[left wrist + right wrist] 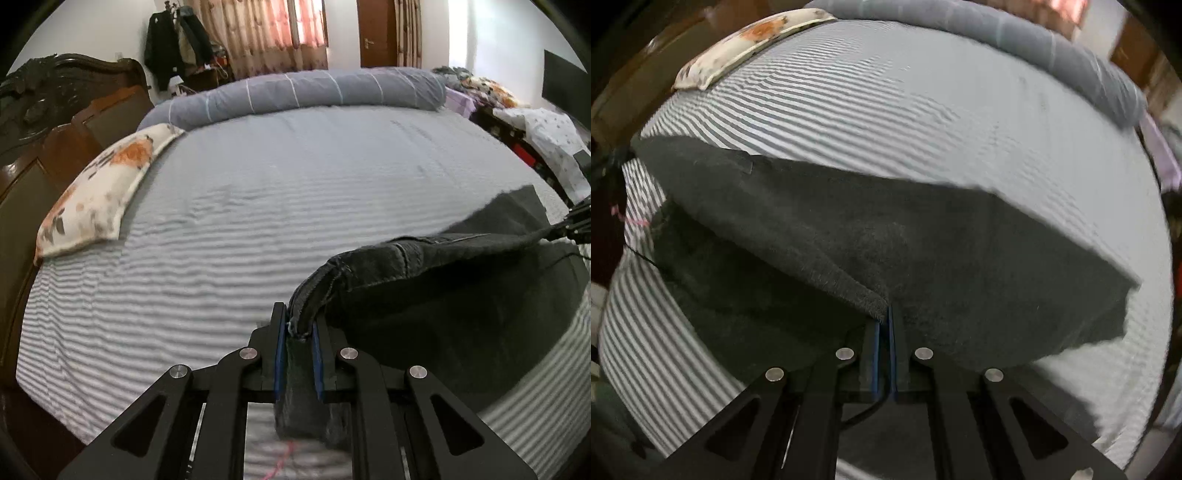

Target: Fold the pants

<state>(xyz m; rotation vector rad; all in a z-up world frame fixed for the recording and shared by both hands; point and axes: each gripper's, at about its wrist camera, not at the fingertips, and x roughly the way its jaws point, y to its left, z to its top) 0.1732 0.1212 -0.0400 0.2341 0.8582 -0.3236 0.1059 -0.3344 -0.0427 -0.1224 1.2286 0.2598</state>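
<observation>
black linkage arms and blue-lined fingers [280,354] fill the bottom of the left wrist view, where the left gripper [298,325] is clenched on a thick seamed edge of the dark grey pants [424,280]. a wad of the denim sits pinched between the two pads, and the hem rises out of the jaws and runs off to the right as a lifted ridge. at the far right edge of that view the right gripper [569,229] shows only as a small dark shape at the other end of the raised fabric.

in the right wrist view the right gripper [886,317] is likewise clamped on the pants [923,251], its blue pads nearly touching with a thin edge of cloth caught between them. the fabric spreads out ahead of the fingers as a broad dark sheet, held up off the bed and draped over itself, with a lower layer hanging to the left.

both views are somewhat blurred. under the pants lies the bed [229,221] with its grey and white striped sheet. a floral pillow [99,192] rests along the left side next to the dark wooden headboard [51,122], and a rolled grey quilt [295,92] with pale lines lies across the far edge. beyond it hang patterned curtains [266,33], with dark coats [173,44] hanging to their left.
</observation>
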